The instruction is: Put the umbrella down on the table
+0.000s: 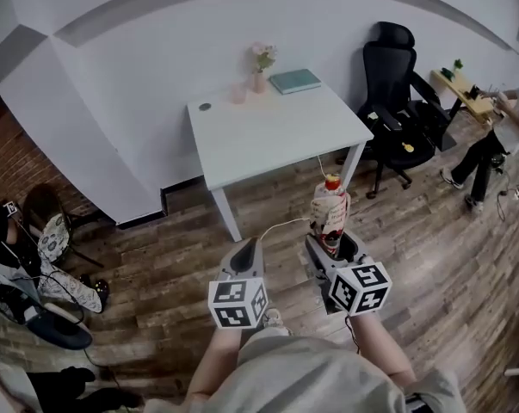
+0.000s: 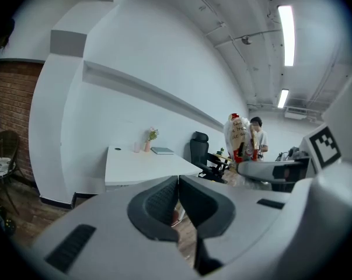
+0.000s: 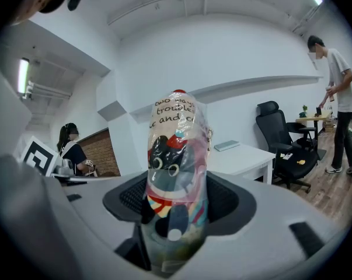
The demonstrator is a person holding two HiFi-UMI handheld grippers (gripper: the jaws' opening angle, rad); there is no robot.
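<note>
The folded umbrella (image 3: 176, 174), wrapped in a clear sleeve printed with a cartoon cat and some lettering, is clamped between the jaws of the right claw (image 1: 330, 237). The dark pads are pressed against its lower part from both sides. It is held roughly upright with its red tip uppermost. In the head view it is seen above the wooden floor (image 1: 431, 256), on the near side of the white counter (image 1: 268, 136) and well apart from its top. The left claw (image 2: 177, 206) is carried just beside the right one, on its left. Its jaws are brought together, and nothing is seen between them. Along the far edge of the counter, by the wall, a small vase of flowers (image 1: 260, 65), a pink cup (image 1: 238, 93) and a teal book (image 1: 295, 80) are set out. A black office chair (image 1: 397, 101) is placed to the right of the counter. Further right, a person (image 1: 500, 136) is seen at a wooden desk (image 1: 466, 93). A brick wall (image 1: 27, 162) is visible at the left.
</note>
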